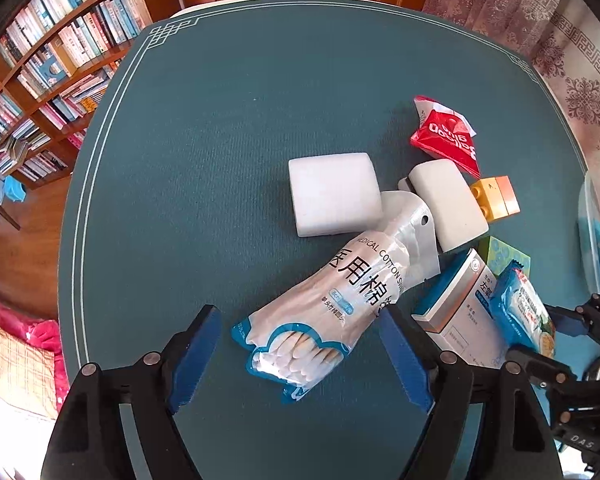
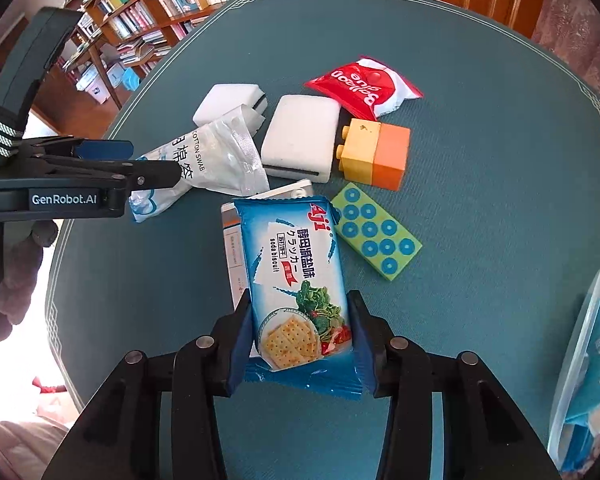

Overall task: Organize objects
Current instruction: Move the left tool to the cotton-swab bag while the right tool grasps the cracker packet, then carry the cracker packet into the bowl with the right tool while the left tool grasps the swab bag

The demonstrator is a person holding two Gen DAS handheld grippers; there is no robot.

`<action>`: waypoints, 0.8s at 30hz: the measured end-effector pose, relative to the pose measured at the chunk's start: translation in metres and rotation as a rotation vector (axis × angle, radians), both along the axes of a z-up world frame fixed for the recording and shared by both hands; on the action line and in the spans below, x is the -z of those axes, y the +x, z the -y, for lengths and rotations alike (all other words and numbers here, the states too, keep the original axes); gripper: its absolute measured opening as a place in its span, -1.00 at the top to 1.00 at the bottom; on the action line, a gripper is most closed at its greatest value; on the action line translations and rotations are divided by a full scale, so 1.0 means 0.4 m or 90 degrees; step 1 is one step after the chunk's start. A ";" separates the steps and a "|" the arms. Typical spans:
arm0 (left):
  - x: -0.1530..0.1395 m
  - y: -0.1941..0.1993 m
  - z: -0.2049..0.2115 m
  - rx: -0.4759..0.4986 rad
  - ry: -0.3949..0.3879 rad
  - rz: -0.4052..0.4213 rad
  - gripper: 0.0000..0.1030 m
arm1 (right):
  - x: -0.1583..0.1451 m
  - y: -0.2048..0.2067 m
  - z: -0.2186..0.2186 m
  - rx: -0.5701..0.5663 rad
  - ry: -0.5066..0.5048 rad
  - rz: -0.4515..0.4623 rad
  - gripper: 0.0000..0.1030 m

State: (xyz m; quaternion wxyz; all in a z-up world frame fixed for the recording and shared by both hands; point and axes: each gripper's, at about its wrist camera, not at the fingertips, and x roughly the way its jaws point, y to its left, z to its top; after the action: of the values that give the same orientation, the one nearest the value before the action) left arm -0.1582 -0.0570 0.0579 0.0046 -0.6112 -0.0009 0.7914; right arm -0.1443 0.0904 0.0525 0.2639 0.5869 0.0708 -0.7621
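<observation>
Table: a round table with a dark teal cover [image 2: 480, 80]; all the loose things lie in a group a little right of its middle.
Clear bin: a transparent plastic container [image 2: 580, 344] stands at the right edge, near side; a teal pouch is inside, but the view there is bent and I cannot read what it is.
Cotton swab bag: the medical cotton swab bag [image 1: 320, 312] lies flat, its long axis going from near-left to far-right, the swab end toward the left gripper.
Left gripper: the left gripper [image 1: 300, 356] is spread wide, one finger on each side of the near end of the bag, not touching it as far as I can judge.
Soda biscuit pack: the blue Aji soda biscuit pack [image 2: 296, 280] is clamped between the pads of the right gripper [image 2: 300, 344], long axis pointing away along the fingers, over a white medicine box [image 2: 232, 248].
Key relation: the bin is to the right of the biscuit pack, so the right arm is the nearer one for it.
Others: two white sponges [image 2: 300, 136], a yellow-orange building block [image 2: 376, 152], a green dotted block [image 2: 376, 232], a red Balloon glue packet [image 2: 364, 88].
</observation>
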 end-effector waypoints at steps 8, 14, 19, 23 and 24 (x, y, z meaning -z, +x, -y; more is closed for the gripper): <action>0.053 -0.016 -0.030 0.050 -0.037 0.013 -0.63 | -0.034 0.005 -0.088 0.072 -0.040 0.024 0.15; 0.073 -0.026 -0.033 0.046 -0.056 0.007 -0.45 | -0.063 0.024 -0.129 0.104 -0.066 0.031 0.15; 0.070 -0.024 -0.031 0.036 -0.062 0.006 -0.40 | -0.084 0.050 -0.196 0.121 -0.077 0.028 0.15; 0.061 -0.008 -0.031 0.023 -0.062 0.002 -0.37 | -0.098 0.056 -0.216 0.130 -0.085 0.024 0.15; 0.060 -0.002 -0.034 0.020 -0.061 0.001 -0.37 | -0.101 0.058 -0.221 0.132 -0.087 0.022 0.15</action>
State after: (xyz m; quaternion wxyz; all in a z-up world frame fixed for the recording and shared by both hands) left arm -0.1592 -0.0433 0.0338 -0.0123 -0.6111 0.0470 0.7901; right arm -0.1212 0.1787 0.0931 0.2241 0.5848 -0.0473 -0.7782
